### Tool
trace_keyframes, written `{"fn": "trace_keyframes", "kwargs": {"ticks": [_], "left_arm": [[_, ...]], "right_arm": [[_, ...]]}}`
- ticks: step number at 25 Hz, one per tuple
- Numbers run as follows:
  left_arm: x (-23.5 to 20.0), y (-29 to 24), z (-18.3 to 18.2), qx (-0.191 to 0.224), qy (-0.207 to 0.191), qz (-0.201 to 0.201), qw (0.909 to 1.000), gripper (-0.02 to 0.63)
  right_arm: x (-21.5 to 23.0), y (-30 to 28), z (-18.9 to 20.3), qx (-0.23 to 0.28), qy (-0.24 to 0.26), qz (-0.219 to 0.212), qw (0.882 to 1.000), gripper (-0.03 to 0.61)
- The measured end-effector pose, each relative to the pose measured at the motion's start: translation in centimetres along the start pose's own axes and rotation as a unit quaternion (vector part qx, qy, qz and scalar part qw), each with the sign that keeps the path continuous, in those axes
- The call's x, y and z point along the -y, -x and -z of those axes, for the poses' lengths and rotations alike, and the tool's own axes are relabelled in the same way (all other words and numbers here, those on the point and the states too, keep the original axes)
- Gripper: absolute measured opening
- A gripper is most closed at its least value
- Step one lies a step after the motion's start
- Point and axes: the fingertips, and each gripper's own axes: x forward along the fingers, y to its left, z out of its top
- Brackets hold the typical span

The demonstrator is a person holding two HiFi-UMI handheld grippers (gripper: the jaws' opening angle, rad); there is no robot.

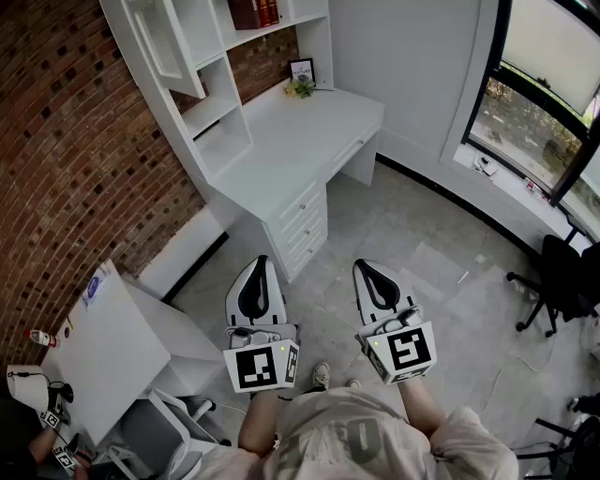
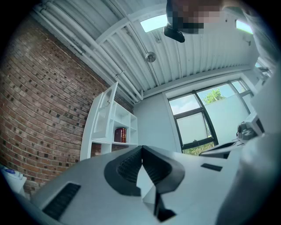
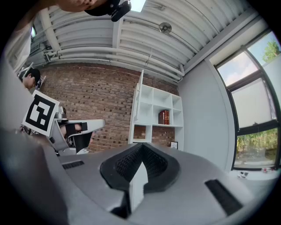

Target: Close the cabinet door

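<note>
A: Door (image 1: pixel 171 42)?
B: Open. White frame with a clear pane, swung out from the top left of the shelf unit (image 1: pixel 225 103), high against the brick wall (image 1: pixel 75 169). The right gripper view catches it nearly edge-on.

A: Anything touching it?
B: Nothing. Both grippers are well apart from it, low in the head view, out in front of the person.

A: Around the door?
B: Open white bays beside it, and dark red books (image 1: pixel 255 11) upright on an upper shelf to its right. Desk (image 1: pixel 309 127) below, joined to the shelf unit. A small dark frame (image 1: pixel 302 69) stands at the desk's back corner. Drawers (image 1: pixel 305 225) stacked under the near end.

A: Left gripper (image 1: pixel 261 263)?
B: Jaws pressed together, tips meeting, nothing between them. It aims toward the desk, tilted slightly up.

A: Right gripper (image 1: pixel 367 265)?
B: Same: jaws pressed together, empty. It is held level, just beside the left one, both over the pale tiled floor (image 1: pixel 422 253).

A: Farther out?
B: Window (image 1: pixel 544 84) with a dark frame along the right. Black chair (image 1: pixel 562 281) at the right edge. White table (image 1: pixel 112 347) at lower left against the brick.
</note>
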Motion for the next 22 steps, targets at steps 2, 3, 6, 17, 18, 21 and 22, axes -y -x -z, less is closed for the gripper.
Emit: {"fn": "trace_keyframes", "kwargs": {"ticks": [2,3,6,17,18,21,22], "left_arm": [[0.0,-0.1,0.2,-0.001,-0.001,0.000,1.0000,0.012],[0.0,-0.3,0.2,-0.001,-0.001,0.001,1.0000,0.012],[-0.1,-0.6,0.4,-0.004,-0.003,0.002,1.0000,0.012],[-2.9,-1.6,0.2,0.007,-0.010,0.002,0.9999,0.012],[-3.4,-1.8,0.2,0.008,-0.009,0.003,0.9999,0.012],[-5.1,-2.4,0.3,0.015,-0.004,0.007,0.9999,0.012],[-5.7,-2.6,0.3,0.018,-0.001,0.008,0.9998,0.012]], "right_arm": [[0.2,-0.1,0.2,-0.002,0.001,0.001,1.000,0.015],[0.3,-0.2,0.3,-0.002,0.002,0.002,1.000,0.015],[0.4,-0.5,0.3,0.000,0.003,0.003,1.000,0.015],[0.3,-3.0,0.3,0.012,-0.020,0.022,0.999,0.015],[0.2,-3.4,0.3,0.014,-0.019,0.024,0.999,0.015],[-0.1,-4.7,0.4,0.016,-0.008,0.034,0.999,0.015],[-0.1,-5.2,0.5,0.016,-0.005,0.036,0.999,0.015]]}}
